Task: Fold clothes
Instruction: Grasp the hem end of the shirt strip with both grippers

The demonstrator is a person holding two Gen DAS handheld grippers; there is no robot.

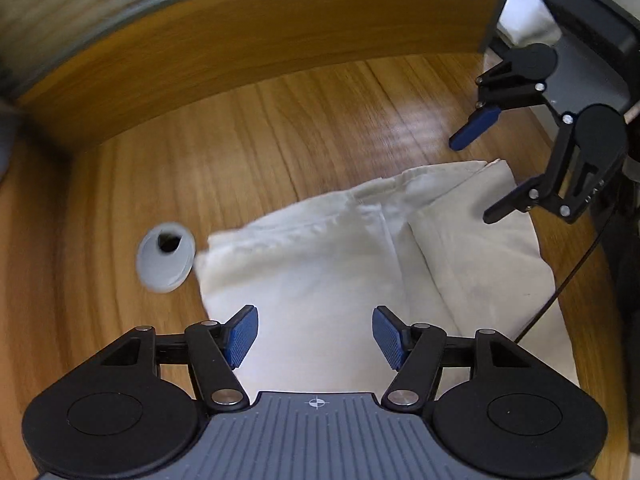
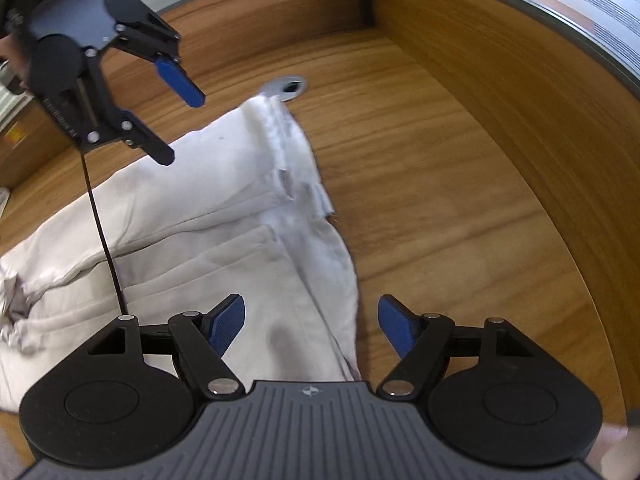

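Observation:
A cream-white garment lies folded in layers on the wooden desk. My left gripper hovers open over its near edge, with nothing between the blue pads. In the same view my right gripper hangs open above the garment's far right corner. From the right wrist view, the garment stretches from lower left to the centre, hem edges stacked at its right side. My right gripper stands open over that right edge, empty. My left gripper hangs open above the cloth's far end.
A grey cable grommet sits in the desk beside the garment's corner, also the grommet. A wooden back panel walls the desk's far side. A thin black cable hangs across the cloth. A cardboard box stands at the left.

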